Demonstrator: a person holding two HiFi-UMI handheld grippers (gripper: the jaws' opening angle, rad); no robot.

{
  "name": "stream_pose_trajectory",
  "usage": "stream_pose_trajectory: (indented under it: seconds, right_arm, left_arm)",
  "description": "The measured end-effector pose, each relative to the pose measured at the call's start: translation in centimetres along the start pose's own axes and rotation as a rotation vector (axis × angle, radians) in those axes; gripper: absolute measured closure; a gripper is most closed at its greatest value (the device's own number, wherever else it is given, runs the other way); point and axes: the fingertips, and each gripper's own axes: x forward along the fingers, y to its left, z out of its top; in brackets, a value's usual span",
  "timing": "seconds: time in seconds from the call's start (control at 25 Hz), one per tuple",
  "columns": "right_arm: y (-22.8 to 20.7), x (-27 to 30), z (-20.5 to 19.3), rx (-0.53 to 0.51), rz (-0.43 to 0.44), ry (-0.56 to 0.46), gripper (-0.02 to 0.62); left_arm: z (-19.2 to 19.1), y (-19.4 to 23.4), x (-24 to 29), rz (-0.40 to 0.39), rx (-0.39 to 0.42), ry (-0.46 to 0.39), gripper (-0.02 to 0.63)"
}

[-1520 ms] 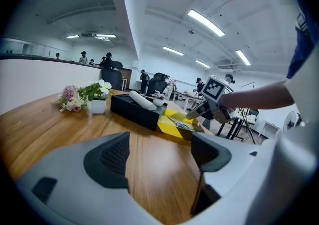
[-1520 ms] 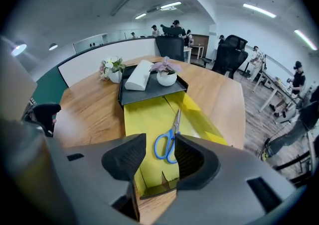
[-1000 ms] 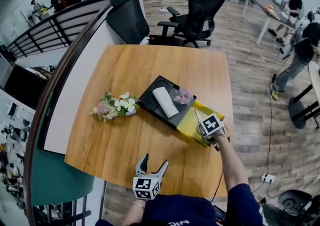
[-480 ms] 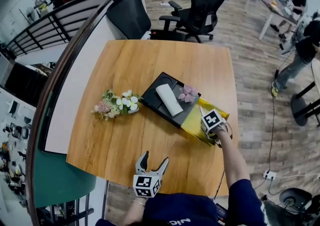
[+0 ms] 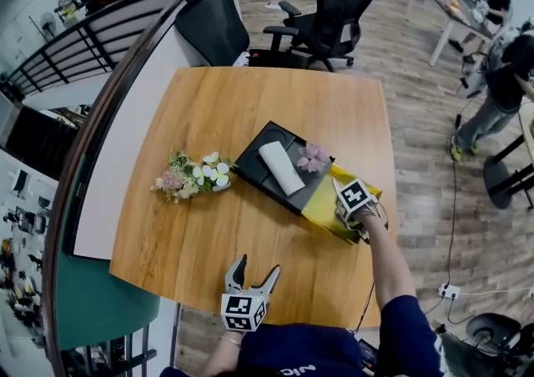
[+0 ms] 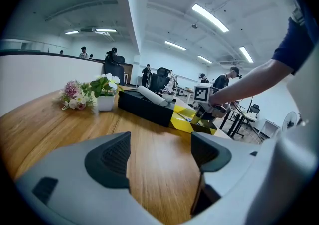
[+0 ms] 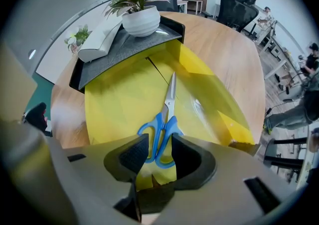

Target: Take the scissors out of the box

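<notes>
Blue-handled scissors [image 7: 166, 118] lie flat in the yellow box [image 7: 119, 99], blades pointing away from me. My right gripper [image 7: 158, 154] points straight down over them. Its jaws stand partly apart with the two blue handle loops between the pads; no squeeze on the loops shows. In the head view that gripper [image 5: 356, 217] is over the near right end of the yellow box [image 5: 321, 204] and hides the scissors. My left gripper [image 5: 254, 271] hovers open at the table's near edge with nothing between its fingers; it [image 6: 159, 154] faces the box across bare wood.
A black tray [image 5: 254, 177] rests across the box's far end, carrying a white roll [image 5: 279, 167] and a small potted plant [image 5: 310, 158]. A bunch of flowers [image 5: 188, 177] lies to the left. Office chairs stand beyond the far table edge.
My right gripper has sunk a little toward the yellow box. The left gripper has stayed where it was.
</notes>
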Motion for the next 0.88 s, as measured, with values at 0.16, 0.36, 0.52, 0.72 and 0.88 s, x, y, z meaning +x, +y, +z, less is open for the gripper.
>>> stream_pose_trajectory:
  seconds: [0.16, 0.36, 0.52, 0.72, 0.88]
  right_arm:
    - [0.6, -0.3, 0.0, -0.059, 0.008, -0.019, 0.498]
    - [0.2, -0.5, 0.0, -0.107, -0.051, -0.036, 0.5]
    - [0.4, -0.9, -0.1, -0.109, -0.065, -0.061, 0.502]
    - [1.0, -1.5, -0.3, -0.079, -0.036, -0.117, 0.502]
    - [0.9, -2.7, -0.2, -0.054, -0.038, -0.178, 0.502]
  left_arm:
    - [-0.3, 0.1, -0.1, -0.003, 0.001, 0.007, 0.23]
    - [0.0, 0.1, 0.2, -0.006, 0.009, 0.002, 0.23]
    - [0.3, -0.2, 0.3, -0.013, 0.014, -0.005, 0.23]
    - [0.1, -0.7, 0.2, -0.018, 0.018, -0.008, 0.23]
    - [-0.1, -1.5, -0.2, -0.025, 0.02, -0.008, 0.23]
